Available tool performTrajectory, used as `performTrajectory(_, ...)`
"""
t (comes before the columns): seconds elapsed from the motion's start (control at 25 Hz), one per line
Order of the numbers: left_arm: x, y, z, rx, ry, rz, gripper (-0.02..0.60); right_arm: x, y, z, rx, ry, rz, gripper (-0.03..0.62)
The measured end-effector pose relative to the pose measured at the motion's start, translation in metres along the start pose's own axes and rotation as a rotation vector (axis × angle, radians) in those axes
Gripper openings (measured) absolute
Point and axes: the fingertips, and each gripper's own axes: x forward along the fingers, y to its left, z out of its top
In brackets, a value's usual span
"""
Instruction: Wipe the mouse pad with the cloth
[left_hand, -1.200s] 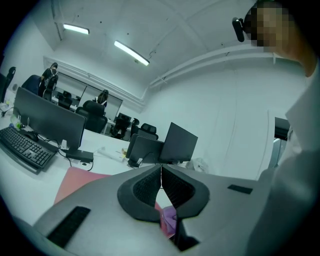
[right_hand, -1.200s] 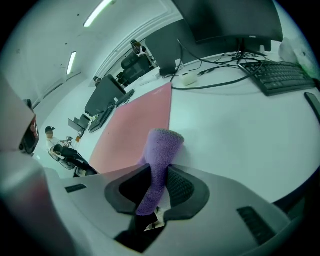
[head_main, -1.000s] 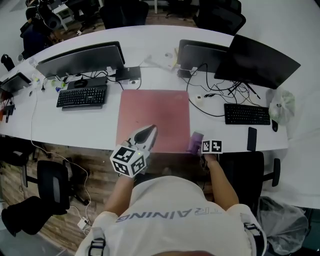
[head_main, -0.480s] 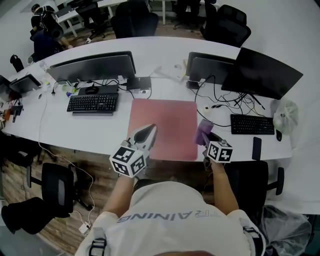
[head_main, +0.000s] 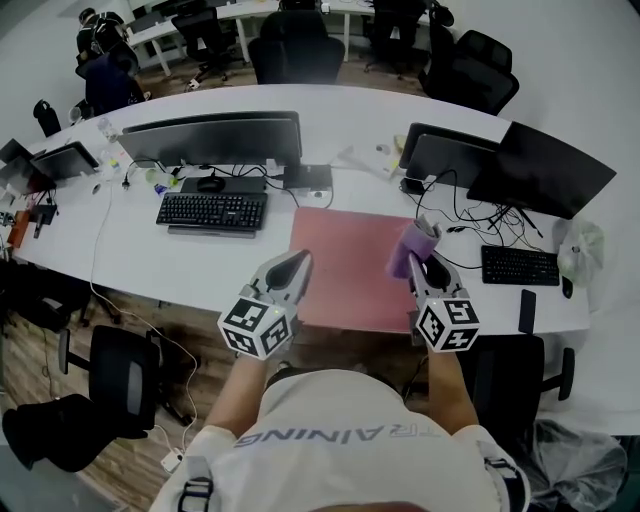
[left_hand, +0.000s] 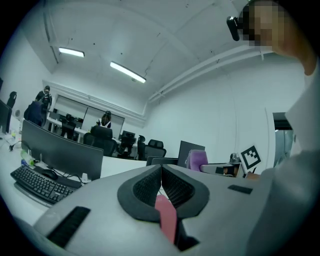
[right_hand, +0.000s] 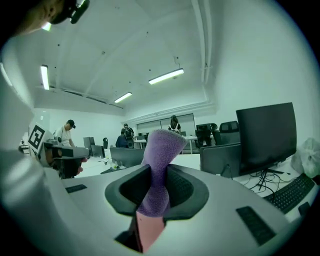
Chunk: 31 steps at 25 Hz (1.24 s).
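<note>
A large pink mouse pad (head_main: 350, 262) lies on the white desk (head_main: 200, 262) between two sets of monitors. My right gripper (head_main: 421, 257) is shut on a purple cloth (head_main: 411, 247), held in the air over the pad's right side; the same cloth (right_hand: 159, 170) stands up between the pads in the right gripper view. My left gripper (head_main: 292, 266) hangs above the pad's left front corner, shut with nothing in it. In the left gripper view its pads (left_hand: 161, 186) meet, and the purple cloth (left_hand: 197, 159) shows far off.
A black keyboard (head_main: 212, 211) and monitor (head_main: 210, 137) stand left of the pad. Two dark monitors (head_main: 510, 165), loose cables (head_main: 470, 232), a second keyboard (head_main: 519, 265) and a phone (head_main: 527, 310) crowd the right. Office chairs (head_main: 120, 375) stand at the near side.
My right gripper has lifted the purple cloth from the pad's near right edge up and forward over the pad. The head view has shifted; my left gripper holds its place.
</note>
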Motion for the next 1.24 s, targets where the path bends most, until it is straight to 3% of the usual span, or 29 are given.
performTrajectory(0.2,-0.024,0.030,0.013,0.031,-0.010,0.026,0.032,0.006,0.042,0.021,-0.026,-0.038,-0.004,0.100)
performTrajectory(0.4,-0.031,0.042,0.022,0.041,-0.008,0.001,0.032,0.008,0.063,0.030,-0.062,-0.031,-0.030,0.098)
performTrajectory(0.88,-0.026,0.046,0.025,0.038,-0.026,-0.056,0.032,0.007,0.066,0.027,-0.076,-0.016,-0.073,0.098)
performTrajectory(1.24,-0.025,0.046,0.023,0.039,-0.018,-0.055,0.032,0.012,0.067,0.026,-0.088,-0.011,-0.069,0.098)
